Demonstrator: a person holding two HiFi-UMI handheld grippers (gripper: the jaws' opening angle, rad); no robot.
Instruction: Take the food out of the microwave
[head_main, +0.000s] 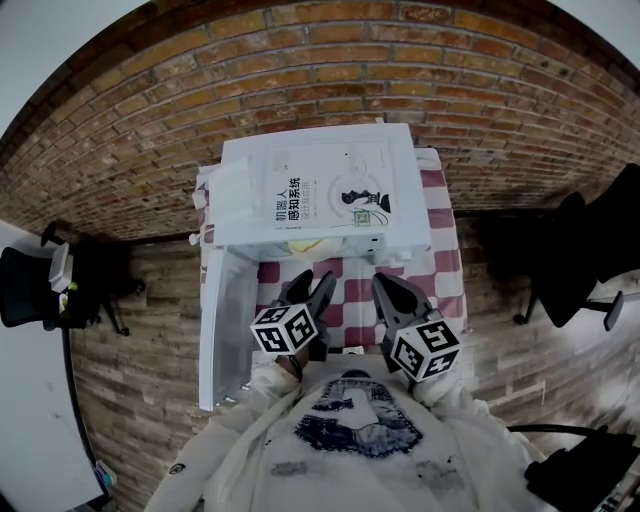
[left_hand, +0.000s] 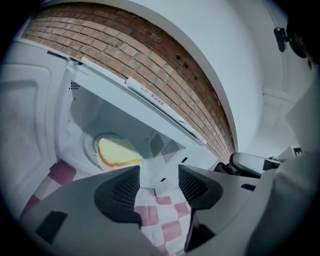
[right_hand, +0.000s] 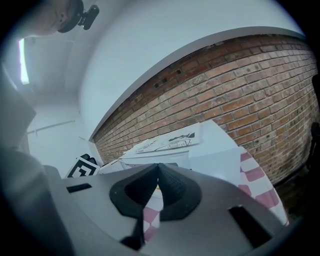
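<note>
The white microwave (head_main: 320, 195) stands on the table with its door (head_main: 225, 330) swung open to the left. Inside it a yellow piece of food (left_hand: 117, 152) lies on a round white plate; in the head view only a sliver of the food (head_main: 310, 244) shows under the top edge. My left gripper (left_hand: 159, 182) is open with nothing between its jaws, and it points at the cavity from just in front. In the head view the left gripper (head_main: 312, 288) hangs over the checked cloth. My right gripper (head_main: 392, 290) is beside it, and the right gripper (right_hand: 158, 172) is shut and empty.
A pink and white checked cloth (head_main: 445, 260) covers the table. A printed sheet (head_main: 330, 195) lies on top of the microwave. A brick wall rises behind. Black office chairs stand at the left (head_main: 40, 285) and at the right (head_main: 580, 260).
</note>
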